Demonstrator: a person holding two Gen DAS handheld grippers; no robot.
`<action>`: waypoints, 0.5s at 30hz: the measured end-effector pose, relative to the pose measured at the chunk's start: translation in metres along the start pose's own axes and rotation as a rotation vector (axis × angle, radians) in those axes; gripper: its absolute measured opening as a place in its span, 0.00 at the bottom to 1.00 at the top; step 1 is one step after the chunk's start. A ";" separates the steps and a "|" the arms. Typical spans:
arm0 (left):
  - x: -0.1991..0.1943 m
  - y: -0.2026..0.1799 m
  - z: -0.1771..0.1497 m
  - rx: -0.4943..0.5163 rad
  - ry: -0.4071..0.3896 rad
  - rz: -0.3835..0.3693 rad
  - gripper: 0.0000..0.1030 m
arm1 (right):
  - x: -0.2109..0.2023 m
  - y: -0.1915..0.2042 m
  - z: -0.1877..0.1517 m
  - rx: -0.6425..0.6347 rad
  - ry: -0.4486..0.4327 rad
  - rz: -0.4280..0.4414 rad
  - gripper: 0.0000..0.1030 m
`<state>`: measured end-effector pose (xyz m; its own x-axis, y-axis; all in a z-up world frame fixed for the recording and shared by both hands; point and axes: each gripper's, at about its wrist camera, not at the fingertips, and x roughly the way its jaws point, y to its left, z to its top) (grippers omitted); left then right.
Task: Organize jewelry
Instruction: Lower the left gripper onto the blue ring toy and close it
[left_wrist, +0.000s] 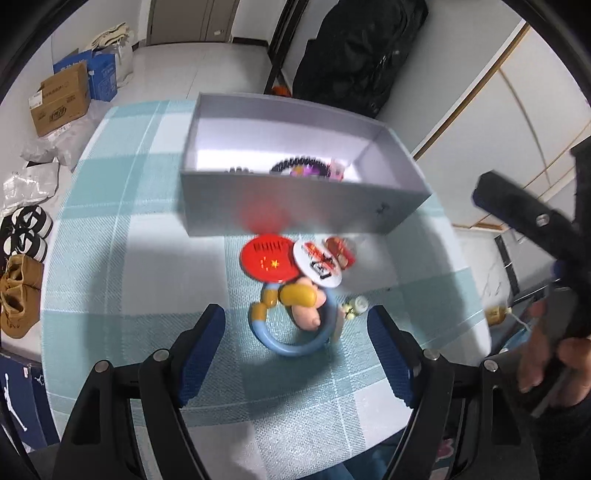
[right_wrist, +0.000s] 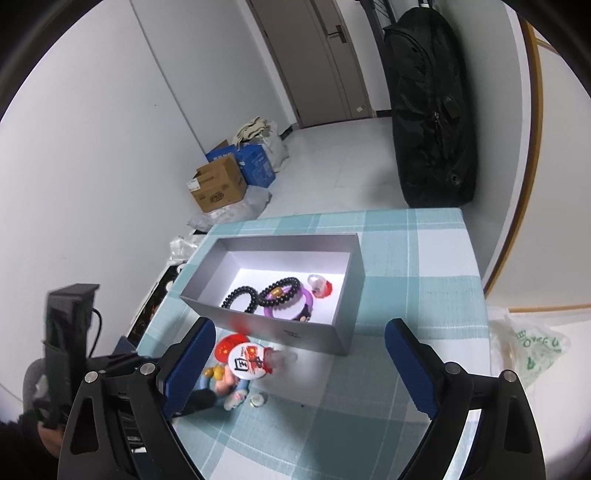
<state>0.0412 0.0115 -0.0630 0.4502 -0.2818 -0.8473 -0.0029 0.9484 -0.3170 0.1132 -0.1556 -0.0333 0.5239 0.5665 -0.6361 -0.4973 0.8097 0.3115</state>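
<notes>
**Both tongs open, loose pieces still outside the box**

Box sits mid-table on the check cloth, nearer the far edge. Inside: black beads, purple bangle, a small red-and-clear piece toward the right wall.

Just outside the box's near wall, a loose cluster: red badge, white badge overlapping it, blue ring with a pink-and-yellow charm across it, small pale bead beside the ring.

Left gripper is spread wide, pointing down at the ring, which lies between the pads; no contact. Right gripper is wide open too, nothing held, the cluster by its left finger. A hand holds it near the table's right edge.
</notes>
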 end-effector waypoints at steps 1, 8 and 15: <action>0.002 -0.001 0.000 0.003 0.004 0.007 0.73 | -0.001 0.000 -0.001 -0.001 -0.001 -0.001 0.91; 0.009 -0.003 -0.004 0.018 0.015 0.059 0.73 | -0.007 -0.001 -0.002 -0.005 -0.010 0.005 0.91; 0.015 -0.023 -0.010 0.152 0.005 0.175 0.73 | -0.012 0.001 -0.001 -0.004 -0.023 0.015 0.91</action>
<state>0.0395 -0.0162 -0.0729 0.4503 -0.1112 -0.8859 0.0539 0.9938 -0.0973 0.1056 -0.1623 -0.0262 0.5321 0.5819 -0.6151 -0.5080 0.8006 0.3178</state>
